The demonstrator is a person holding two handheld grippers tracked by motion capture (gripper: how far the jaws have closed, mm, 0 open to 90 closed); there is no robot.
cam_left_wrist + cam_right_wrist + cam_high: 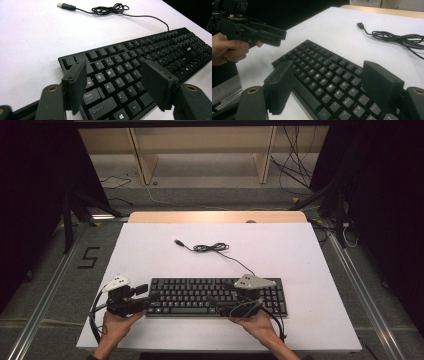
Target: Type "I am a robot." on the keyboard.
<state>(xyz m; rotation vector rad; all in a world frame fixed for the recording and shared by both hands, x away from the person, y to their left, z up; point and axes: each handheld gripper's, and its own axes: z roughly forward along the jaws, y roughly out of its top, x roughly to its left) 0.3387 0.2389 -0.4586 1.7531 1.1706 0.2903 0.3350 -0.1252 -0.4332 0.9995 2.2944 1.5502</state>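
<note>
My left hand (116,324) comes in from the bottom left and holds the left gripper (150,296), which points to the right and a little forward. Its two jaws stand wide apart with nothing between them. My right hand (257,322) comes in from the bottom right and holds the right gripper (220,307), which points to the left, toward the other one. Its jaws are also spread wide and hold nothing. Both forearms lie low and the two grippers are apart from each other
</note>
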